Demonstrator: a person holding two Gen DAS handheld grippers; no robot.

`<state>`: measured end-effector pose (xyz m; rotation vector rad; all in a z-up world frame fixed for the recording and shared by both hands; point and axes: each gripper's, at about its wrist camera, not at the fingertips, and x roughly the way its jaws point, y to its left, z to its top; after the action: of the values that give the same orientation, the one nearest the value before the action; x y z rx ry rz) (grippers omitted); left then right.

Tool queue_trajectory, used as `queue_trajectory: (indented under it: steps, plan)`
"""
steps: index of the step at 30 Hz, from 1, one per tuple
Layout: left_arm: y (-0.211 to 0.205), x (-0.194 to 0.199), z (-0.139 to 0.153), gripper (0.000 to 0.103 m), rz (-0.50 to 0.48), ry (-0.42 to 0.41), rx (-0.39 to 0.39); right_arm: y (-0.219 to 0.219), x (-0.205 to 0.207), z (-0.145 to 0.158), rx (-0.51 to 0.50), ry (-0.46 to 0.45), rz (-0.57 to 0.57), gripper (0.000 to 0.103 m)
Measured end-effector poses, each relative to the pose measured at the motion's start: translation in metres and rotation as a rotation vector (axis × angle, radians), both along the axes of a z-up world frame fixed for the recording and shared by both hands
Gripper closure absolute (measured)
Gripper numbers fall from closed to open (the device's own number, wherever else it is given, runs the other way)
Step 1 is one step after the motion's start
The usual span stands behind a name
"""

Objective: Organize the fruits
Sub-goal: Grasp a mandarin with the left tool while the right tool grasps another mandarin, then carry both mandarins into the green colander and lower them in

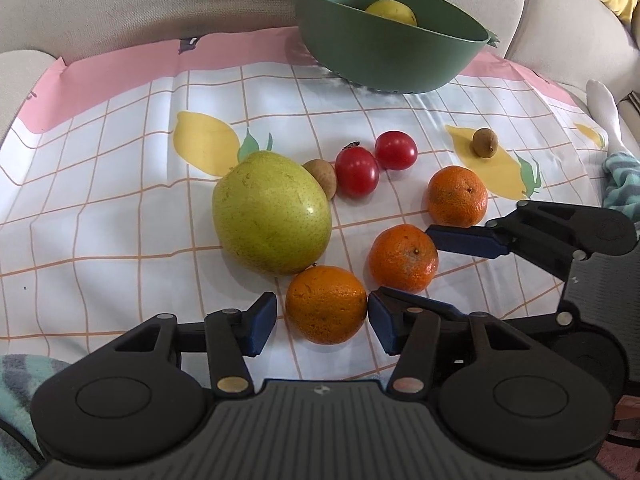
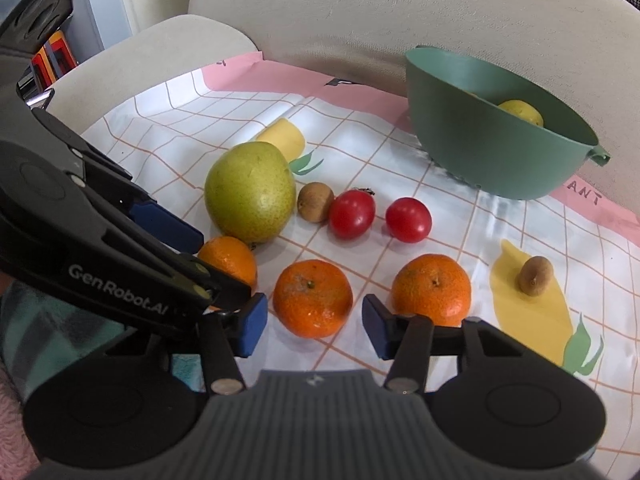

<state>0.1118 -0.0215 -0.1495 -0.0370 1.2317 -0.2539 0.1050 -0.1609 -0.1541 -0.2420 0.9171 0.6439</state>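
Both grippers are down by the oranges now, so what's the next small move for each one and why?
Probably close the jaws. The left gripper already has an orange between its pads, the right pad touching or nearly so, the left one a small gap away. The right gripper straddles the middle orange, gaps on both sides. Once gripped, lift toward the green bowl, which already holds a yellow fruit.

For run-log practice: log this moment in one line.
left gripper open around left orange | right gripper open around middle orange | bowl holds yellow fruit
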Motion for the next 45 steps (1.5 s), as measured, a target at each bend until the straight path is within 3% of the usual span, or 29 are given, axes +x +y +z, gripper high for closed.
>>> queue_trajectory:
  steps: [5, 17, 36, 45]
  plan:
    - [-0.002, 0.004, -0.007, 0.046, 0.007, 0.023, -0.004, 0.003, 0.002, -0.003, -0.008, 0.009, 0.011, 0.060]
    - [0.002, -0.002, -0.001, 0.052, 0.018, 0.005, -0.022, 0.001, 0.001, -0.001, -0.013, 0.004, 0.005, 0.061]
    - [-0.006, -0.022, 0.058, 0.052, 0.018, -0.139, 0.004, -0.021, -0.017, 0.042, -0.019, -0.082, -0.087, 0.061]
    - [-0.015, -0.029, 0.086, 0.052, -0.003, -0.223, 0.023, -0.033, -0.030, 0.068, -0.003, -0.182, -0.120, 0.061]
